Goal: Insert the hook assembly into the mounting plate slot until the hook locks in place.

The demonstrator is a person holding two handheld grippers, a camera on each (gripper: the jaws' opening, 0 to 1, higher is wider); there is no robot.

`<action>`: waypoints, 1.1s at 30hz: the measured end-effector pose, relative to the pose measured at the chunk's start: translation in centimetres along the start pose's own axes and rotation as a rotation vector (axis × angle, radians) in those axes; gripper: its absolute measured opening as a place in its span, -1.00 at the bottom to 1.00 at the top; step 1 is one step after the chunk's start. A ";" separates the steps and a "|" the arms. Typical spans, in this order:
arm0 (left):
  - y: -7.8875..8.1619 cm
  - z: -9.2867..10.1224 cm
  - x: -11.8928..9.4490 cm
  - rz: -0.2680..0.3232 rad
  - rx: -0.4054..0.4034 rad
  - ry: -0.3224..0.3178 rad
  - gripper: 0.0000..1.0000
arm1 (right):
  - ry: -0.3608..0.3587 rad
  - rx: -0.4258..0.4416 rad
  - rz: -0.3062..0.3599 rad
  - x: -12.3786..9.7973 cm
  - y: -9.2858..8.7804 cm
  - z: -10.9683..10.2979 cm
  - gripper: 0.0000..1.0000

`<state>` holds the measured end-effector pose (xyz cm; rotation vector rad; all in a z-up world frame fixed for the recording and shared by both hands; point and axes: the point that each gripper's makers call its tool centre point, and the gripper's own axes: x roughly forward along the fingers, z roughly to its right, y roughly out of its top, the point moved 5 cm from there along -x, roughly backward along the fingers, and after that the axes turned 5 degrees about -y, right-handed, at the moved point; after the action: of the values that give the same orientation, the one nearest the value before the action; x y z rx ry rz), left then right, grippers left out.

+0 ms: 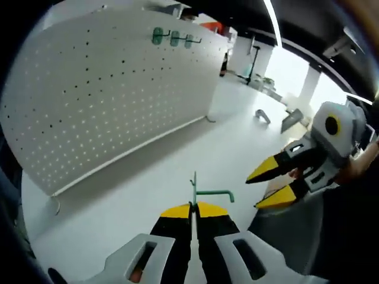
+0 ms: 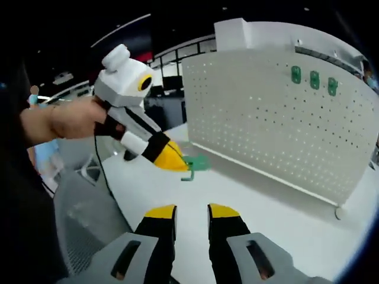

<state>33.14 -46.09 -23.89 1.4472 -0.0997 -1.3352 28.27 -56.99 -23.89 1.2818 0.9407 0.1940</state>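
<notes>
The big white pegboard (image 1: 112, 89) stands on the counter (image 1: 237, 136), well apart from the green hook (image 1: 204, 192). The left gripper (image 1: 193, 208) has its fingers closed tight on that hook. The right gripper (image 2: 190, 213) is a little open and holds nothing. The thin hook could twist or slip and miss a hole. The holes look tiny, and the hook's back end is hidden between the fingers.
</notes>
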 end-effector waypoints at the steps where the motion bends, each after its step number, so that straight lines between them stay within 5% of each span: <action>1: 0.0 0.2 0.0 -0.005 0.006 -0.002 -0.97 | 0.005 -0.007 0.007 0.1 0.3 -0.1 -0.61; 18: 1.2 1.9 0.1 -0.016 -0.088 -0.090 -0.97 | 0.022 -0.142 0.024 1.4 2.3 -0.3 -0.65; 25: 0.6 2.3 0.2 -0.069 -0.108 -0.110 -0.97 | 0.022 -0.207 0.015 1.3 2.3 -0.4 -0.79; 33: 0.3 2.2 -0.1 -0.085 -0.151 -0.125 -0.97 | 0.021 -0.126 0.008 1.5 2.6 -0.4 -0.83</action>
<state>31.64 -47.54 -23.05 1.2530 -0.0191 -1.4703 29.86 -55.02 -22.36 1.1695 0.9263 0.2695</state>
